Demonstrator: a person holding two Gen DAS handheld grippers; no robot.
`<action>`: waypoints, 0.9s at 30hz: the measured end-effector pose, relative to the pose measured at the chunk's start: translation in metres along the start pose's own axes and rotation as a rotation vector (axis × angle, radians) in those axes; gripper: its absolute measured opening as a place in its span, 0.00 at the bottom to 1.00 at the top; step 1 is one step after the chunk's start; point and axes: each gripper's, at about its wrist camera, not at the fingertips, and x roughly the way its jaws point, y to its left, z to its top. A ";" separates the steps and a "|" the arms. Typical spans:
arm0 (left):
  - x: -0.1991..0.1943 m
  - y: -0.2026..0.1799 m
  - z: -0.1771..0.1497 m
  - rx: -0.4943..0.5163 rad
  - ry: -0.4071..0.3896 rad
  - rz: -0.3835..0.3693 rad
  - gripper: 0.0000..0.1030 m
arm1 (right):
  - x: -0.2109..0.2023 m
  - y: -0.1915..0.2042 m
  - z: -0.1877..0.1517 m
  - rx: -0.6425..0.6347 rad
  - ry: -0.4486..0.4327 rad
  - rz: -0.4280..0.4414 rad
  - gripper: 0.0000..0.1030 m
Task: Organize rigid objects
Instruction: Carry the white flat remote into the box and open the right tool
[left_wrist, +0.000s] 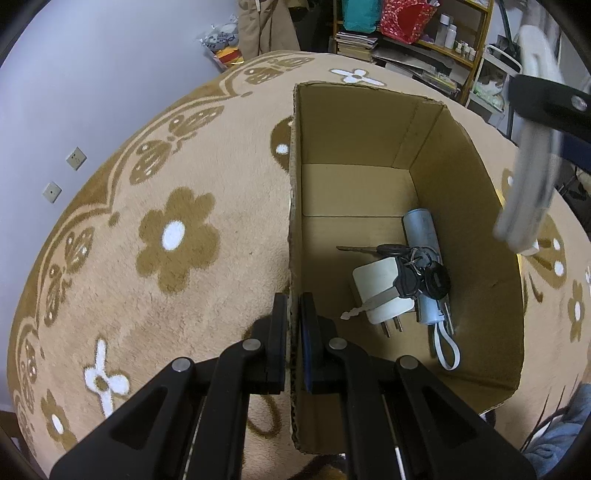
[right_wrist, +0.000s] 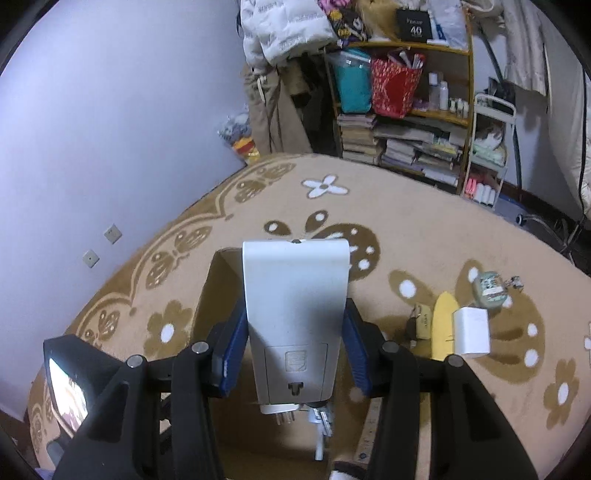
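An open cardboard box (left_wrist: 369, 125) stands on a beige flowered blanket (left_wrist: 166, 229). Inside lie a white plug adapter (left_wrist: 380, 291), a bunch of keys (left_wrist: 417, 273) and a light blue cylindrical power bank (left_wrist: 424, 236). My left gripper (left_wrist: 294, 321) is shut on the box's near left wall. My right gripper (right_wrist: 295, 350) is shut on a white flat device (right_wrist: 295, 295) and holds it above the box (right_wrist: 221, 269). That device shows blurred at the right in the left wrist view (left_wrist: 532, 184).
On the blanket right of the box lie a white block (right_wrist: 472, 330), a yellow flat piece (right_wrist: 443, 325), a small tan item (right_wrist: 421, 321) and a green-patterned packet (right_wrist: 491, 288). A cluttered bookshelf (right_wrist: 406, 110) and hanging clothes stand behind. A pale wall is at left.
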 end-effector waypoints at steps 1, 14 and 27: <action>0.000 0.000 0.000 -0.001 0.000 -0.002 0.07 | 0.003 0.002 0.001 0.002 0.009 0.006 0.51; 0.001 0.005 0.000 -0.036 0.007 -0.037 0.07 | 0.058 -0.011 -0.011 0.040 0.142 0.061 0.51; 0.006 0.009 0.001 -0.057 0.013 -0.064 0.07 | 0.050 0.008 -0.007 -0.043 0.114 0.024 0.51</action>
